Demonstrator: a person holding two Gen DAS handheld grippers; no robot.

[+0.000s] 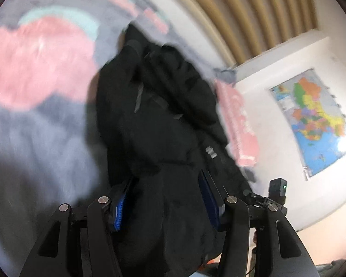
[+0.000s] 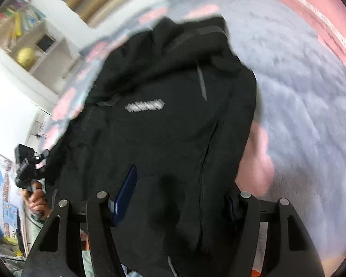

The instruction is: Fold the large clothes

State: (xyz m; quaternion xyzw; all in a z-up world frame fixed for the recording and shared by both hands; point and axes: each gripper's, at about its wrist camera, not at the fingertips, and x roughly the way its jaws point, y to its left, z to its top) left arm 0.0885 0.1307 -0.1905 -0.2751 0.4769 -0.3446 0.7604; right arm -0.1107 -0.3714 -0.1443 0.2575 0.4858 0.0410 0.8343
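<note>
A large black jacket (image 1: 163,124) with grey trim and a white chest logo (image 2: 145,105) hangs bunched over a grey and pink blanket (image 1: 39,73). In the left wrist view the cloth fills the gap between the blue-padded fingers of my left gripper (image 1: 166,198), which stand wide apart. In the right wrist view my right gripper (image 2: 180,194) is the same: the jacket (image 2: 173,106) lies between its spread fingers, and the right finger is mostly hidden by cloth. The left gripper (image 2: 27,164), in the person's hand, shows at the left edge of the right wrist view. Both views are blurred.
The fluffy blanket (image 2: 299,97) covers a bed with pink patches. A striped wall (image 1: 253,11) and a coloured map (image 1: 311,120) are at the right in the left wrist view. White shelves with a yellow ball (image 2: 25,56) stand behind.
</note>
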